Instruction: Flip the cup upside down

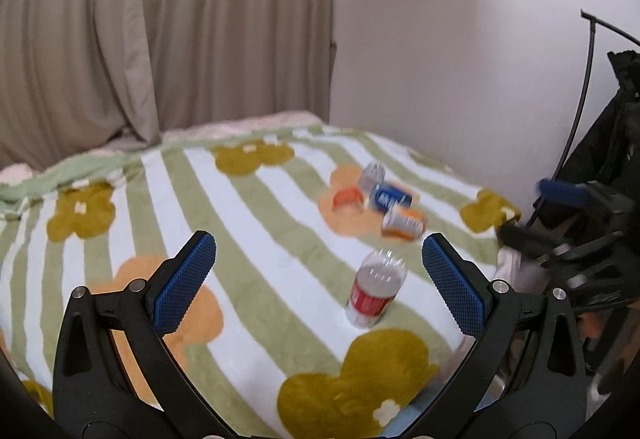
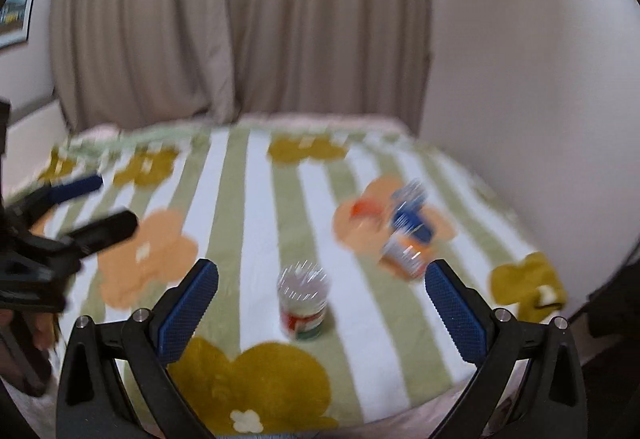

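Note:
A small clear plastic cup with a red label (image 1: 376,293) (image 2: 303,301) stands on the striped flower blanket (image 1: 248,199), with what looks like a ridged closed end on top. My left gripper (image 1: 318,243) is open and empty, and the cup lies ahead between its blue pads, nearer the right one. My right gripper (image 2: 322,267) is also open and empty, with the cup just ahead and slightly left of centre. Neither gripper touches the cup. Each gripper shows blurred at the edge of the other's view: the right gripper (image 1: 536,213) and the left gripper (image 2: 100,205).
Farther back on the blanket lies a cluster: an orange cup (image 1: 348,197), a blue-labelled cup (image 1: 386,197), an orange-labelled cup (image 1: 402,223) on its side and a clear one (image 1: 372,173). Beige curtains (image 1: 160,39) and a white wall (image 1: 460,59) stand behind. Dark gear (image 1: 616,127) is at the right.

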Available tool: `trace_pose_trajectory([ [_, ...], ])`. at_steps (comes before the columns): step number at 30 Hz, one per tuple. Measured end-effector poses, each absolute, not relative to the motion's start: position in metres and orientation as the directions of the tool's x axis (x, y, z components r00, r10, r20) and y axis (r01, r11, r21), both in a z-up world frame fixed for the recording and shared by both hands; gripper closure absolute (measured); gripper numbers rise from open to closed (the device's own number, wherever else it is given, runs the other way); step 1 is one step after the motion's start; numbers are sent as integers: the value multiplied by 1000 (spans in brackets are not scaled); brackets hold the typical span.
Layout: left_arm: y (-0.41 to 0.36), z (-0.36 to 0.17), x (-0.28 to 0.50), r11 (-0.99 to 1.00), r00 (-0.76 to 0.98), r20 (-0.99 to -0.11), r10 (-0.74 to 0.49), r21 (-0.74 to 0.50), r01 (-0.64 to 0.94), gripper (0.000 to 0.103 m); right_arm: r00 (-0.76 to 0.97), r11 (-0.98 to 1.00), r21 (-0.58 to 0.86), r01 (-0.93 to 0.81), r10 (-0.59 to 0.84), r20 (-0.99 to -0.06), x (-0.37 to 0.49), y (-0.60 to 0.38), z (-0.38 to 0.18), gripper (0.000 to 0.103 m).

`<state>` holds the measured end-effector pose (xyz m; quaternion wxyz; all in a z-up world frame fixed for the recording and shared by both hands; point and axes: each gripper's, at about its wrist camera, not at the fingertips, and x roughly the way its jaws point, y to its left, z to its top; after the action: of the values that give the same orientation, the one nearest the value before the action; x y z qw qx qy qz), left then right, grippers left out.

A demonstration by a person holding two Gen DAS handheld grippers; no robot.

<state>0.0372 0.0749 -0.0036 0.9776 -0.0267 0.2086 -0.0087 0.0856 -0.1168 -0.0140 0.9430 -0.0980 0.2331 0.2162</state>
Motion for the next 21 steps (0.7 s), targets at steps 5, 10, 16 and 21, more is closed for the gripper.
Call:
trace_pose_trajectory([
  [5, 56, 11, 21, 999, 944, -331, -18, -34, 7, 0, 912, 953, -100, -284, 237, -334, 51, -146, 12, 0],
  [10, 41, 13, 9, 1000, 955, -296, -15, -23, 9, 0, 954, 979, -62, -192, 172, -244, 37, -167, 10, 0],
  [16, 32, 14, 3, 1000, 961, -277, -15, -7, 14, 0, 978, 989, -48, -139, 130, -165, 25, -180, 7, 0],
  [21, 30, 16, 1, 1000, 965, -263, -12, -6, 11, 0, 977, 990, -23, -139, 134, -164, 23, -184, 7, 0],
])
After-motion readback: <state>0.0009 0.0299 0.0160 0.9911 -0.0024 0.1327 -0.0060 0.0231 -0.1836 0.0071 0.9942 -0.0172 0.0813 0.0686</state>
